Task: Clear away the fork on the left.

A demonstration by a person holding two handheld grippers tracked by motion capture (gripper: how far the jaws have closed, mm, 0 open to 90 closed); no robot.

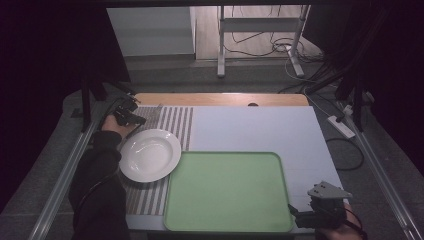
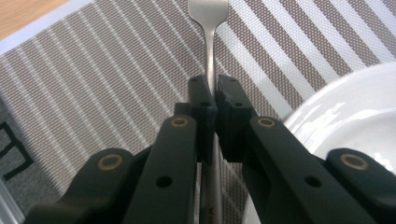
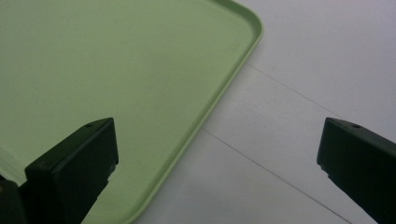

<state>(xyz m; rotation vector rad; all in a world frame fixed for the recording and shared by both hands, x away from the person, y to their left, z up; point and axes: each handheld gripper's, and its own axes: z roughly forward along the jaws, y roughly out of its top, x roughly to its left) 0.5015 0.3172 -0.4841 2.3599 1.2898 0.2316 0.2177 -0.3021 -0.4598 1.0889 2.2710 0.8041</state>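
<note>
Right gripper (image 1: 300, 214) at the near right corner of the worktop (image 1: 250, 127), fingers (image 3: 74, 163) spread wide and empty, straddling the right rim of the green tray (image 1: 227, 192). White plate (image 1: 149, 155) lies left of the tray on a striped placemat (image 1: 175, 122). Farther, at the mat's far-left edge, left gripper (image 2: 214, 86): fingers clamped on the handle of a metal fork (image 2: 210, 28), just beside the plate.
</note>
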